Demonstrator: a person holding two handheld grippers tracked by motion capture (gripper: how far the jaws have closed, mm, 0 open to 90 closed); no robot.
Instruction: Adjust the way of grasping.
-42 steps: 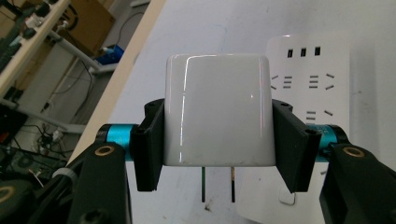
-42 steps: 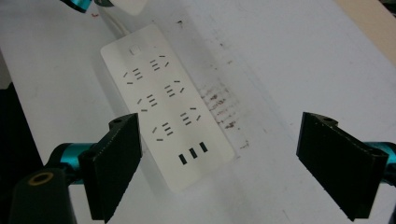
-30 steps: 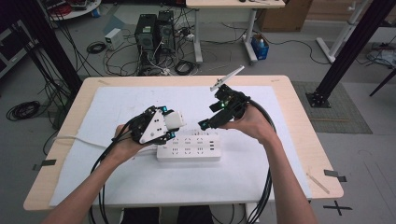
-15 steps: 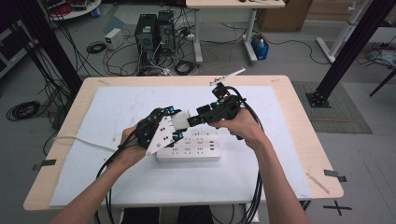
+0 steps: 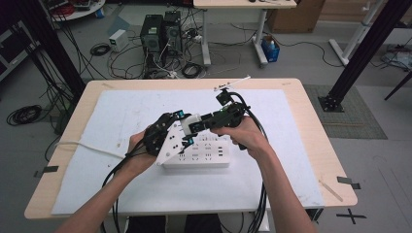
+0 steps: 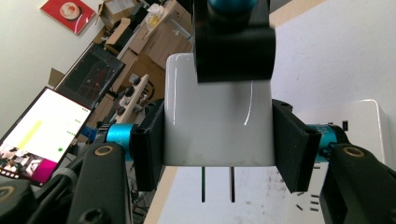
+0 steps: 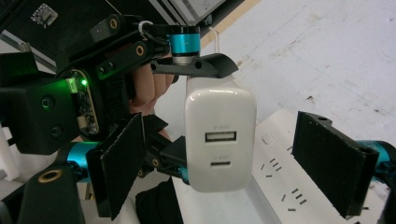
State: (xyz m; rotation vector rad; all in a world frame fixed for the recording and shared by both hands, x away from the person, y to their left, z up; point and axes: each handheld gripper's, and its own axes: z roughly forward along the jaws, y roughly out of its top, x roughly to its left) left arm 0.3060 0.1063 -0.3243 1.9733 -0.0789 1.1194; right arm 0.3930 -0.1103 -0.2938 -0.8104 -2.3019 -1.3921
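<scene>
White power strip (image 5: 197, 154) lies beneath both tools. Left gripper (image 6: 217, 140) clamps the white charger (image 7: 219, 135); right gripper (image 7: 233, 163) jaws flank it, apart.

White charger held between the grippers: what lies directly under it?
Under the white charger lies the white power strip on the table's white mat. The left gripper clamps the charger; the right gripper is open around it. Strip's left end is covered.

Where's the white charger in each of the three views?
High view: white charger at centre, between the two grippers, above the power strip.
Left gripper view: centre, clamped between this gripper's pads, prongs pointing down.
Right gripper view: centre, port face toward camera, between open jaws.
Shared landmark: the power strip.
</scene>
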